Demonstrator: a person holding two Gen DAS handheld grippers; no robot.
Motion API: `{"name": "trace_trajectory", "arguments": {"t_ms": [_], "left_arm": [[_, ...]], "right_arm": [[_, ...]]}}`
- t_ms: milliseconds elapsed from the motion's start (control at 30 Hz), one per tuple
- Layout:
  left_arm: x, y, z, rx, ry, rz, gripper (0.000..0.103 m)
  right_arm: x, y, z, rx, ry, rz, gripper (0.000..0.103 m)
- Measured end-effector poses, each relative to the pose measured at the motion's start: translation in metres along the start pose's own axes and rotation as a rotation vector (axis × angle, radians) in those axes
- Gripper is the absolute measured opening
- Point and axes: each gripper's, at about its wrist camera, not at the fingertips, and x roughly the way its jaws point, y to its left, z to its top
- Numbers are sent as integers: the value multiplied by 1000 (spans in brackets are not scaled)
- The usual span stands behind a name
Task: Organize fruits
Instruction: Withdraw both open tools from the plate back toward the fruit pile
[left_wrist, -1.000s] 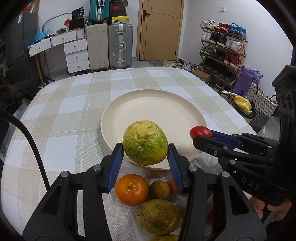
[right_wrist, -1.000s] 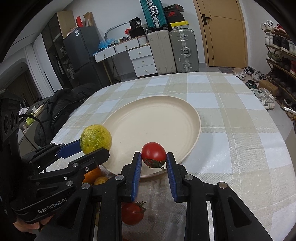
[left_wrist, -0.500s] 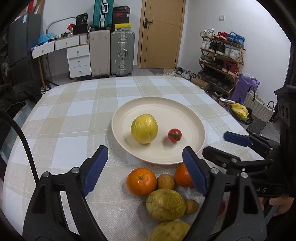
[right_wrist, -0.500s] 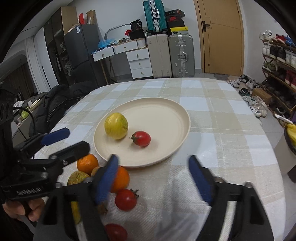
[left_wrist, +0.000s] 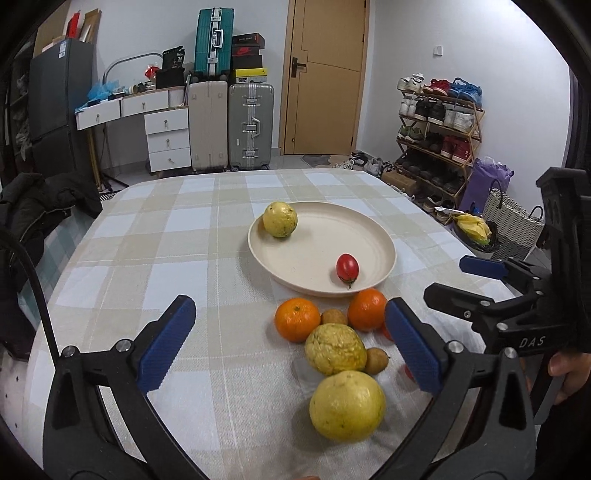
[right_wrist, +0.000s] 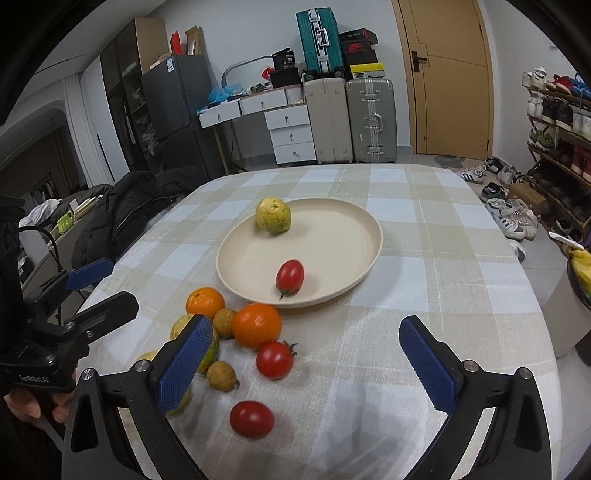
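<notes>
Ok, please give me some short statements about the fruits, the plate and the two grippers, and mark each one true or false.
1. The round cream plate holds two fruits. True: a yellow-green round fruit and a small red tomato.
2. Both oranges lie on the plate. False: they lie on the checked tablecloth.
3. The left gripper grips a fruit. False: nothing between its opening jaws.
4. The right gripper holds nothing. True.
5. Two red tomatoes lie off the plate. True.
</notes>
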Motion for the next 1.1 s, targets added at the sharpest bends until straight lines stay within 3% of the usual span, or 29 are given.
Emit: {"name": "trace_trajectory", "arguments": {"t_ms": [467,967,1100], "left_arm": [[-30,-19,-34,23,56,-19,102],[-10,-20,-35,30,114,-15,102],[-5,-16,-34,22,117,-6,102]], "right_arm": [[-9,9,-32,-26,76,2,103],[15,19,-48,-106,192,5,103],[15,20,-49,-125,182,-40,103]]}}
